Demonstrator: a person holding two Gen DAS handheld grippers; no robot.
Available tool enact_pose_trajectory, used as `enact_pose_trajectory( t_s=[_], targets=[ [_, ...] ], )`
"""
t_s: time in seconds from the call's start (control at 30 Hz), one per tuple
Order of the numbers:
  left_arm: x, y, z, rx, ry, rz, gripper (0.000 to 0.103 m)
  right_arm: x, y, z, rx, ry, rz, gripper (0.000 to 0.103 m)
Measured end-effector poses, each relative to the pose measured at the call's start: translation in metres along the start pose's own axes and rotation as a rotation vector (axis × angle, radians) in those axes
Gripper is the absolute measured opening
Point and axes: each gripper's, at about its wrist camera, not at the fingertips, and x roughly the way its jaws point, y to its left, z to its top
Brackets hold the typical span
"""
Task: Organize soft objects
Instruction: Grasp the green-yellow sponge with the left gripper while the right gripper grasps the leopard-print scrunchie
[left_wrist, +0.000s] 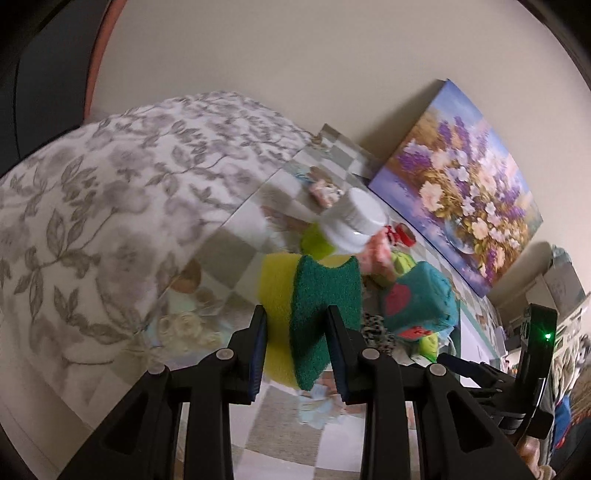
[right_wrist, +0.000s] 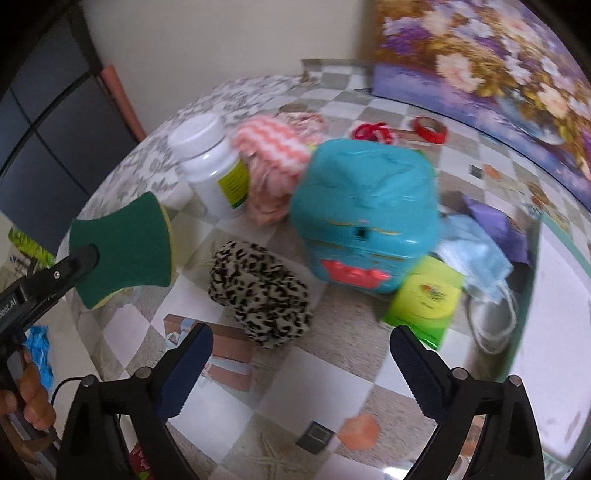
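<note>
The left gripper (left_wrist: 297, 332) has its jaws pinching a green-and-yellow scouring sponge (left_wrist: 314, 314), held up off the checkered surface (right_wrist: 332, 387), left of the teal plastic box (right_wrist: 365, 218). In the right wrist view the sponge (right_wrist: 125, 247) shows its green scrubbing face, with the left gripper (right_wrist: 81, 258) reaching in from the left edge.

The right gripper (right_wrist: 301, 369) hangs over the surface in front of the teal box, jaws spread wide with nothing between them. A leopard-print scrunchie (right_wrist: 258, 291) lies just left of and in front of the box. Behind the box on its left stand a white plastic jar (right_wrist: 210, 162) and, beside it, a pink-and-white knitted cloth (right_wrist: 273, 162). A lime-green packet (right_wrist: 424, 295) touches the box's front right corner, and a pale blue face mask (right_wrist: 476, 254) lies to its right. A red tape roll (right_wrist: 430, 129) sits behind the box, near a floral canvas painting (right_wrist: 480, 66).
</note>
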Motion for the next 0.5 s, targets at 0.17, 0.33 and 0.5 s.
enact_pose_trajectory(
  t_s=[0.17,0.33,0.5],
  targets=[
    [0.014,0.013,-0.004,-0.026,0.034,0.000,0.032,0.024,0.015,0.005,-0.049,0.034,-0.009,0.093],
    [0.022,0.023,-0.007,-0.044,0.054,-0.017,0.032,0.049,0.019,0.008,-0.022,0.078,0.002,0.086],
    [0.024,0.025,-0.007,-0.047,0.057,-0.025,0.032,0.051,0.018,0.008,-0.019,0.074,-0.002,0.071]
  ],
)
